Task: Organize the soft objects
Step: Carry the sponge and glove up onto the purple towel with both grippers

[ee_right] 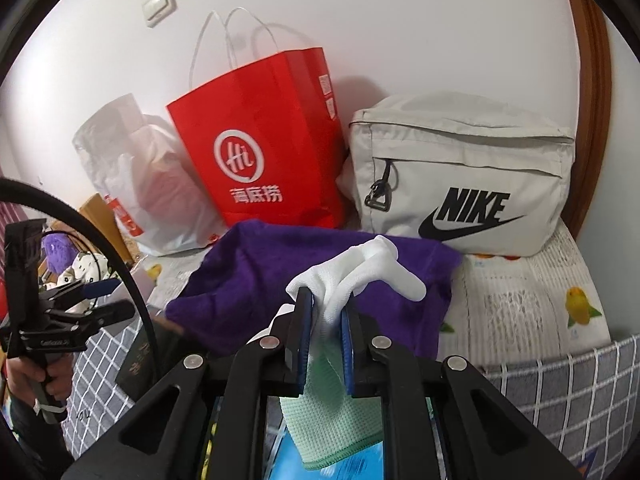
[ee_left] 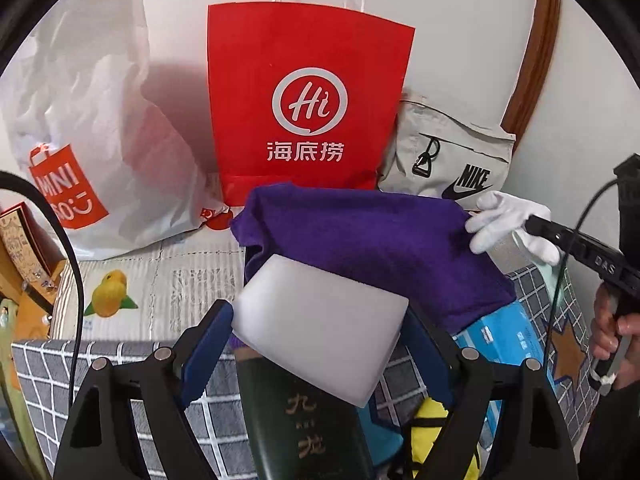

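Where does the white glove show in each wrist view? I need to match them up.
Left wrist: white glove at right edge, over the purple towel.
Right wrist: glove centre, pinched in the right tool.
Shared landmark: red paper bag against the wall.

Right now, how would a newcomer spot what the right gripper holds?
Start at the red Haidilao paper bag against the wall; a purple towel lies before it. Above that towel, the right gripper pinches a white glove, the only white fabric with fingers.

Red paper bag: "Hi" in a ring, "海底捞" beneath. White plastic bag: "MINI SO". Grey pouch: "NIKE" with swoosh. Dark green box: "九龙".
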Tool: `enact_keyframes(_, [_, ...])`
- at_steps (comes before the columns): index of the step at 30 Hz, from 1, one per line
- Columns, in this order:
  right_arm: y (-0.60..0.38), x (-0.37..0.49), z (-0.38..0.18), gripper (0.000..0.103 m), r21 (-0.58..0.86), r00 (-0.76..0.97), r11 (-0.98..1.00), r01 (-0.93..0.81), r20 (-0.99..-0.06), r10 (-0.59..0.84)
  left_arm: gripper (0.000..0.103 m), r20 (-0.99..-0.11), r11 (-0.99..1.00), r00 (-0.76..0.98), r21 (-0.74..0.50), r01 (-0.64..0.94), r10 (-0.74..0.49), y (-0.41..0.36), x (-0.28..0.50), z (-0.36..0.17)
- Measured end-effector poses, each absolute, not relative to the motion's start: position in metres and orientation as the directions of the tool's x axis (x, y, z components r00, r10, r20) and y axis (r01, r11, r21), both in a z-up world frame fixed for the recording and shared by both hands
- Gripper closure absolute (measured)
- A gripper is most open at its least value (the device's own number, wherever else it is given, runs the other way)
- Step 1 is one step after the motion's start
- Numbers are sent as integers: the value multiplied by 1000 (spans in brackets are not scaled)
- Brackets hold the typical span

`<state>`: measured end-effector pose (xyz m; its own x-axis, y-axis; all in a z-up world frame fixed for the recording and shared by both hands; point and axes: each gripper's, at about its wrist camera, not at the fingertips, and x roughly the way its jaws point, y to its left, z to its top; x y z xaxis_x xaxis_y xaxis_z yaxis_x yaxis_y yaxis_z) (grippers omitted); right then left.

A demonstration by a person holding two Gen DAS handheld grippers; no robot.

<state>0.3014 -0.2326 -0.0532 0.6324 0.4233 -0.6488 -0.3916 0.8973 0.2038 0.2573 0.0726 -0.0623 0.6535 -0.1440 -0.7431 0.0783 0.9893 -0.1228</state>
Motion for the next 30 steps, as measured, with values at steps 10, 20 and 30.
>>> enact_keyframes(10, [-225, 367, -85, 89, 179, 599, 909, -376, -702, 385, 19, -766, 991, 630, -122, 54, -128, 81, 286, -76])
enact_keyframes(20, [-227, 415, -139, 91, 188, 478, 931, -313, -816, 325, 19, -792, 992, 598, -97, 78, -124, 73, 309, -96])
enact_keyframes(30, [-233, 403, -143, 55, 148, 446, 930, -338, -845, 296, 19, -812, 987, 560, -132, 94, -162, 63, 335, -108])
